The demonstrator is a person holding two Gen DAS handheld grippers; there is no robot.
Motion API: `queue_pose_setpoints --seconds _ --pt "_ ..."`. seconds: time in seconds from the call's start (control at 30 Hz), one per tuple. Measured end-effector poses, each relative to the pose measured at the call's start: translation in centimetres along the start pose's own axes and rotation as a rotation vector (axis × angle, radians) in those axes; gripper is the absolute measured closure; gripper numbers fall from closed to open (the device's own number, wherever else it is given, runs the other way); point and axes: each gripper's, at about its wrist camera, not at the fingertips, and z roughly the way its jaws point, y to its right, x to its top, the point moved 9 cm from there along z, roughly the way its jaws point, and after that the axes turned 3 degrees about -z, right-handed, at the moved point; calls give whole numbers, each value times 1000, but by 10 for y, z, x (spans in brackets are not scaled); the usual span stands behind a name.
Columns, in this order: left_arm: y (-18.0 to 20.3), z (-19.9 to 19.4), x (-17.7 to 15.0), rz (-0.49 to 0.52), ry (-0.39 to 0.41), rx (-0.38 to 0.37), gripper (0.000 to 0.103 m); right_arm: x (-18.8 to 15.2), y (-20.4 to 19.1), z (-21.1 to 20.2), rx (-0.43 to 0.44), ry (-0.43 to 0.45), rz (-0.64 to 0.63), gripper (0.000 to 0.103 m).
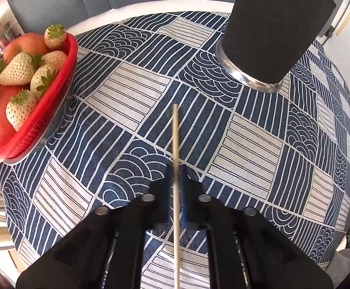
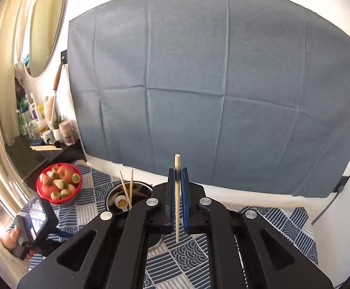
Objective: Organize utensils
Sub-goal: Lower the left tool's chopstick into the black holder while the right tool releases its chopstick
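In the left wrist view my left gripper (image 1: 176, 168) points steeply down at the patterned tablecloth (image 1: 131, 96) and is shut on a pale wooden chopstick (image 1: 175, 130), which runs forward past the fingertips. A black utensil cup (image 1: 271, 29) with a metal rim stands beyond it at the upper right. In the right wrist view my right gripper (image 2: 178, 171) is shut on a second chopstick (image 2: 177, 161), whose end sticks out above the jaws. Ahead and to the left, the cup (image 2: 136, 186) holds two chopsticks (image 2: 126, 187) and a white spoon (image 2: 121, 202).
A red basket (image 1: 61, 77) of strawberries and apples sits at the table's left side, close to the left gripper. A blue cloth (image 2: 211, 84) hangs behind the table. A cluttered shelf (image 2: 45, 130) stands at the far left. A hand (image 2: 11, 238) shows at the lower left.
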Motion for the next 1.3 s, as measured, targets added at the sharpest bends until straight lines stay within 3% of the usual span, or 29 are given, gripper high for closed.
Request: queue_pose_setpoints --seconds 0.3,0.53,0.7,0.87,1.17,1.3 --pt "-8 -6 -5 -70 33 -29 98 -3 -2 -1 -9 1 1 98" --pt "-16 -38 8 -71 105 -19 98 7 -10 -4 -8 19 -12 98" --pt "-16 -82 35 -121 251 -15 98 19 -13 -10 -2 50 -13 98" --pt "4 -128 65 -84 414 -47 98 33 -16 -15 9 90 -18 98" --pt "51 -199 120 3 661 -181 98 53 -19 -12 66 143 21 98" --pt "69 -229 143 42 845 -220 98 57 -24 -7 130 150 51 98"
